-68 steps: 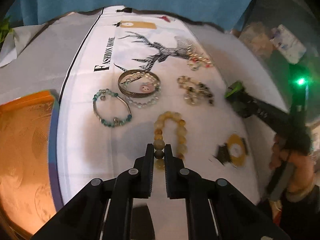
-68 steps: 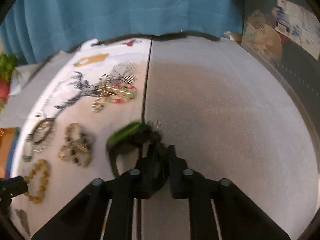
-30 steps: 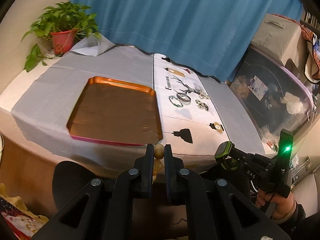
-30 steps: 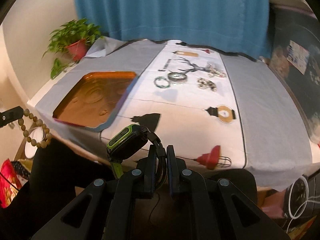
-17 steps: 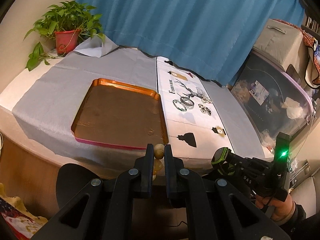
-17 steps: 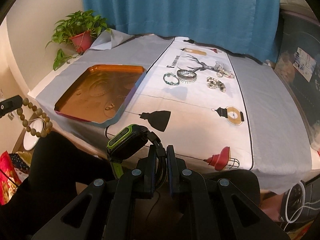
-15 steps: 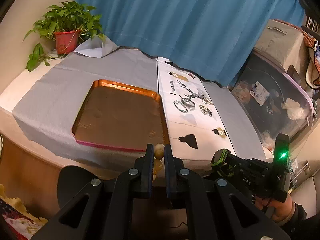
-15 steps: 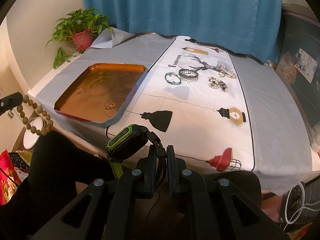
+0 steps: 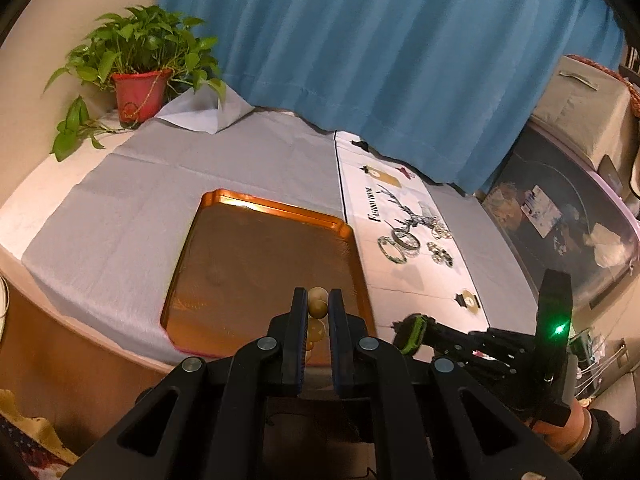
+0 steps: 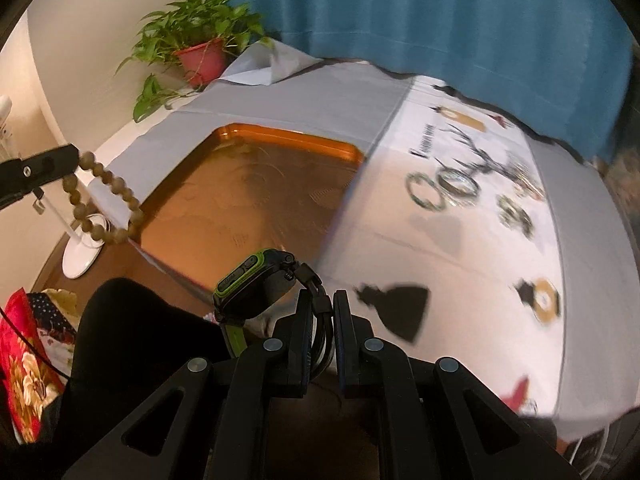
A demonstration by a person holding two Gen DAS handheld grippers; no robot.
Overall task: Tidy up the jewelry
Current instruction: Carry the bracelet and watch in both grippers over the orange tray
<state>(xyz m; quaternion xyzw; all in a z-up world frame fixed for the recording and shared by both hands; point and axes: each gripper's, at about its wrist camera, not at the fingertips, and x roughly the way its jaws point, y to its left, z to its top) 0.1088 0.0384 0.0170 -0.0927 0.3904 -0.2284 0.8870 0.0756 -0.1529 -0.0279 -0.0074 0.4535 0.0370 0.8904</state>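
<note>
Watch (image 10: 256, 284) black with green trim; bead bracelet (image 10: 102, 204) of tan round beads.

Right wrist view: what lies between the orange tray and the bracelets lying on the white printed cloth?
Nothing but cloth: the grey tablecloth and the bare white printed cloth lie between the orange tray and the bracelets.

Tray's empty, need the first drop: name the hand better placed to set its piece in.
Left, probably: its tool with the bead bracelet lines up with the orange tray; the right tool's watch sits off its corner.
</note>
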